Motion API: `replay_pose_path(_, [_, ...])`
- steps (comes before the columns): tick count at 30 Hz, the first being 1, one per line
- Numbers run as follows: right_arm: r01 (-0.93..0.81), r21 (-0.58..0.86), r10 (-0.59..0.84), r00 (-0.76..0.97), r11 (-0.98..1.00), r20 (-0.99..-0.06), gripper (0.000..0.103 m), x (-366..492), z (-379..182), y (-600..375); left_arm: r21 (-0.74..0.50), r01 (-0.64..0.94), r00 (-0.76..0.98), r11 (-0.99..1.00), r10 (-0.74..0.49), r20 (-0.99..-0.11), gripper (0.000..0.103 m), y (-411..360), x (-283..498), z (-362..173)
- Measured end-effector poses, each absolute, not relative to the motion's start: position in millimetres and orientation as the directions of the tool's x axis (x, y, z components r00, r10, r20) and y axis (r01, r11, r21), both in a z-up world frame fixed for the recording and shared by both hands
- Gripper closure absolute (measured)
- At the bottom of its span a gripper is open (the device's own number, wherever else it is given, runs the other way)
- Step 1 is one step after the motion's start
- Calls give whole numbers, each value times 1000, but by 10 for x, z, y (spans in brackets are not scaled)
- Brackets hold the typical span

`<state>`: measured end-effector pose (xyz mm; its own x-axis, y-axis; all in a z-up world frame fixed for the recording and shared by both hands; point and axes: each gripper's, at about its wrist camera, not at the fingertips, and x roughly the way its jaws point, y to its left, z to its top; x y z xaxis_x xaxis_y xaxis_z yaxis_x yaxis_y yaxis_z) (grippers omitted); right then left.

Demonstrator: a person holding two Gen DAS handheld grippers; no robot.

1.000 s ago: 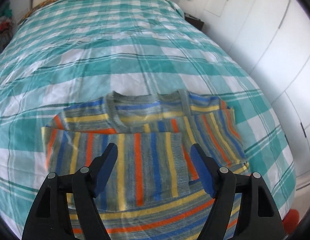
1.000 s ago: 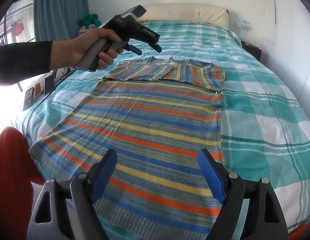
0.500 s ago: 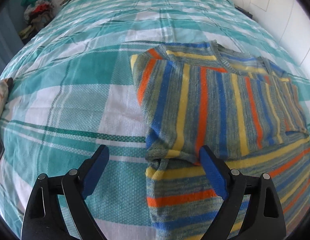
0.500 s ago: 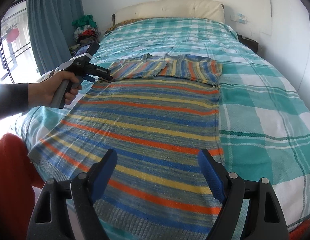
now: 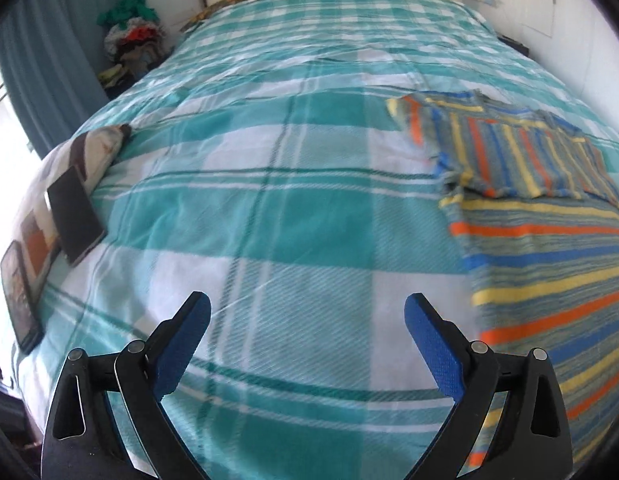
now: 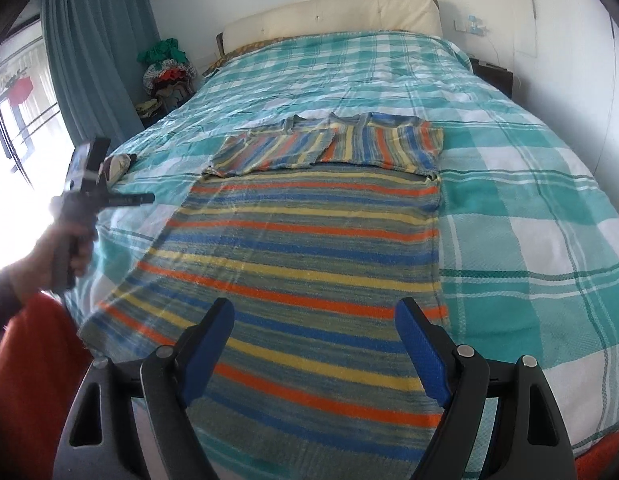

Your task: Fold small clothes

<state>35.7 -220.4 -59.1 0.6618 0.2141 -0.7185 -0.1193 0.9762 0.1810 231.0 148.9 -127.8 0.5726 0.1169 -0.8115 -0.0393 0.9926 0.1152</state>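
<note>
A striped knit sweater (image 6: 309, 248) in blue, orange, yellow and grey lies flat on the checked bed cover, both sleeves folded across its chest (image 6: 329, 146). In the left wrist view the sweater (image 5: 549, 248) is at the right. My left gripper (image 5: 307, 336) is open and empty above bare cover, left of the sweater; it also shows in the right wrist view (image 6: 121, 199), held by a hand. My right gripper (image 6: 314, 340) is open and empty above the sweater's hem.
The bed (image 6: 529, 208) has a teal and white checked cover and a cream headboard (image 6: 329, 12). Dark flat items (image 5: 73, 216) and a small cushion (image 5: 101, 142) lie at the left edge. A clothes pile (image 6: 167, 68) and curtain (image 6: 97, 48) stand at the left.
My left gripper has pulled back from the folded sleeve toward the left near side of the bed, staying open. The right gripper has hardly moved.
</note>
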Motion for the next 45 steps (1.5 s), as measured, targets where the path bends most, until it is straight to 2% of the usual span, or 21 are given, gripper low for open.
replay_pose_path(4, [-182,236,297,656,955,-694,21,863,-125,-2007,44,-122,543,992,103,-833,5,1800,2282,-1569])
replay_pose_path(7, [-152,335,352,627,930,-695,21,1488,-38,-2036,5,-137,555,991,81,-828,2,1856,2257,-1649])
replay_pose_path(10, [-44,420,362,594,906,-719,24,2312,-279,-2233,8,-132,554,991,80,-829,1,1851,2260,-1678])
replay_pose_path(12, [17,450,367,550,893,-750,37,2800,-541,-2349,-9,-129,561,992,65,-826,1,1872,2247,-1702])
replay_pose_path(15, [100,454,354,487,885,-798,49,3365,-973,-2447,-32,-128,564,991,46,-824,1,1891,2258,-1714])
replay_pose_path(18, [146,428,325,449,892,-832,56,3704,-1282,-2471,-32,-127,570,991,46,-820,1,1887,2238,-1712])
replay_pose_path(22, [157,426,316,458,891,-831,59,3910,-1504,-2444,-36,-125,574,992,43,-818,0,1887,2238,-1723])
replay_pose_path(23, [154,429,318,464,890,-827,75,3950,-1523,-2436,-40,-124,575,991,39,-818,0,1892,2240,-1725])
replay_pose_path(24, [142,416,310,465,898,-829,100,3976,-1505,-2424,-43,-123,575,991,36,-818,0,1896,2241,-1727])
replay_pose_path(28, [54,287,214,540,957,-814,100,3961,-1253,-2305,-45,-124,579,991,36,-815,0,1896,2241,-1729])
replay_pose_path(31, [27,189,148,522,982,-840,97,3958,-1291,-2207,-42,-124,580,991,38,-813,0,1888,2235,-1732])
replay_pose_path(32, [28,161,125,507,987,-853,86,3953,-1315,-2178,-43,-124,581,991,37,-813,0,1888,2235,-1732])
replay_pose_path(33, [22,140,110,506,990,-856,71,3906,-1305,-2154,-43,-125,581,991,37,-813,0,1885,2235,-1733])
replay_pose_path(35, [-18,131,119,559,991,-821,62,3738,-1180,-2081,-42,-125,581,991,39,-813,0,1884,2236,-1734])
replay_pose_path(40, [-166,170,235,573,971,-785,56,3279,-978,-1864,-37,-125,578,991,42,-815,0,1880,2239,-1737])
replay_pose_path(43, [-186,157,238,585,970,-775,55,2863,-930,-1856,-34,-127,579,991,46,-814,0,1883,2236,-1722])
replay_pose_path(45, [-175,127,209,615,976,-760,47,2550,-871,-1967,-30,-122,591,992,49,-805,1,1865,2214,-1669])
